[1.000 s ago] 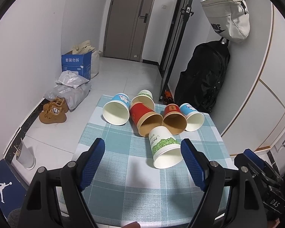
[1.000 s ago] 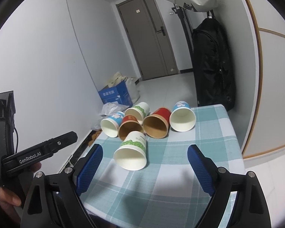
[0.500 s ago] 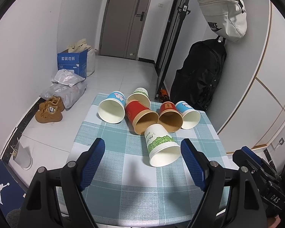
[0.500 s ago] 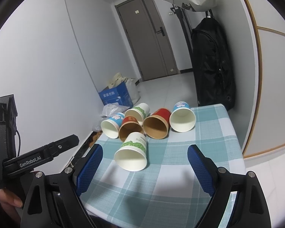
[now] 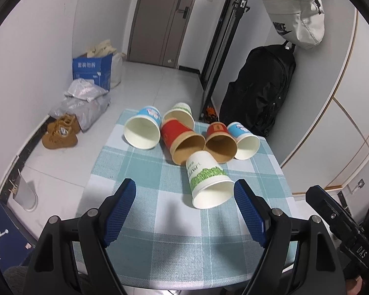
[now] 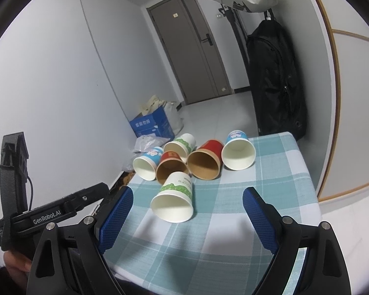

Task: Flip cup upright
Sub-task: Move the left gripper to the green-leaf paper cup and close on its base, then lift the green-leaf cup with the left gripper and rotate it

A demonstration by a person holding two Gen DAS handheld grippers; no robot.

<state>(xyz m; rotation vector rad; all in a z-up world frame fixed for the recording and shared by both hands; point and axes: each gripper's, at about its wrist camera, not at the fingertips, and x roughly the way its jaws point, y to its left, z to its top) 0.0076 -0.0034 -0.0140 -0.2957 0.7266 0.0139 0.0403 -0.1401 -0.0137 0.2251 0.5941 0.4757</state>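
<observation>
Several paper cups lie on their sides on a small table with a teal checked cloth, mouths toward me. The nearest is a white cup with a green band. Behind it lie two red cups with brown insides, two blue-topped white cups and another green-banded cup. My left gripper is open and empty, just short of the nearest cup. My right gripper is open and empty, also just short of it.
The table stands against the right wall, with a black backpack behind it and a white bag hanging above. On the floor to the left are a blue box, grey bags and brown shoes.
Both grippers have moved slightly forward toward the cups. The cups have not moved and both grippers stay open.
</observation>
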